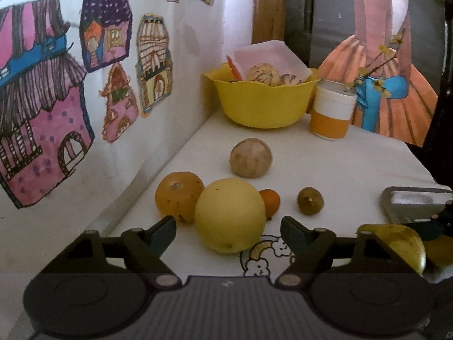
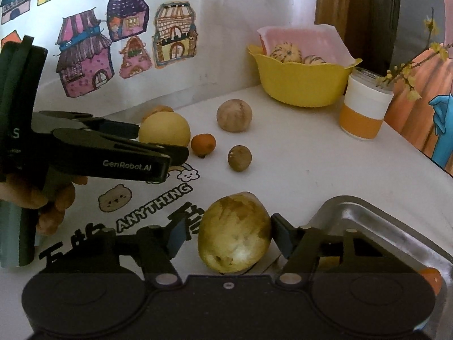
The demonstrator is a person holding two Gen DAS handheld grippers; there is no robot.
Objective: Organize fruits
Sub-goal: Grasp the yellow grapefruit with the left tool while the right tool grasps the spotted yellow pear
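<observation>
Spread across a white cloth-covered table (image 2: 297, 170) printed with cartoon clouds and lettering, against a wall hung with drawings of houses. At the back, a yellow bowl (image 1: 262, 102) already holding a pale tray and a couple of striped fruits, with an orange-and-white cup (image 1: 331, 110) just beside it. At the near right, a metal tray (image 2: 356, 212), mostly hidden behind the right gripper, with something orange showing at its edge, perhaps fruit, though impossible to tell. Loose on the cloth: a large pale yellow fruit (image 1: 230, 215), touching a big orange one (image 1: 179, 195) behind it; a round tan fruit (image 1: 250, 157) farther back, well apart from the rest; a mottled yellow-brown fruit (image 2: 234, 232) at the front; then a small orange fruit (image 1: 270, 201) and a small brownish-green fruit (image 1: 310, 200). Left gripper (image 1: 228, 231) spread wide, gripping nothing, lined up on the pale yellow fruit with a finger on either side but apparently not closed on it. Right gripper (image 2: 225, 238) also parted, straddling the mottled fruit just beside the metal tray; right finger close to the skin, left finger clear of it, so not a firm grip. Judged as early going: only a few pieces seemingly put away, six fruits left on the cloth, two of them about to be picked up.
</observation>
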